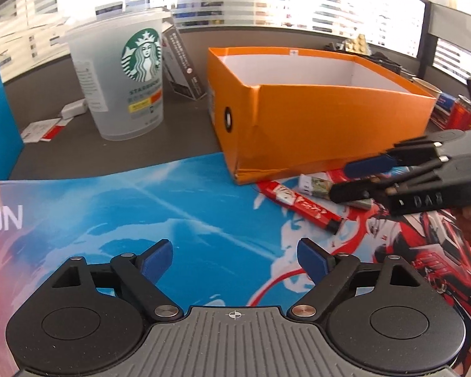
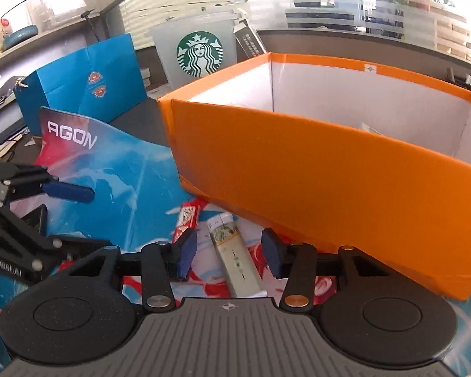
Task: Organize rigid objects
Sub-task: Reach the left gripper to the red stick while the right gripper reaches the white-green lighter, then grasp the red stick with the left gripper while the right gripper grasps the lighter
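Two grippers: both mine, neither gripping.
Right gripper (image 2: 229, 256): jaws half open, lighter (image 2: 235, 257) between them, pads not touching it.
Lighter axis: runs along my fingers, straight ahead.
Left gripper (image 1: 235, 262): jaws wide, nothing inside, well off.
Red pack (image 2: 185, 220): just left of the lighter.
Orange box (image 2: 314, 169): just beyond my right jaw, I'd guess that's the drop spot.

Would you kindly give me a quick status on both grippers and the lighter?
Left gripper open, empty. Right gripper open around the lighter, pads not touching. Red pack lies beside it; orange box close behind.
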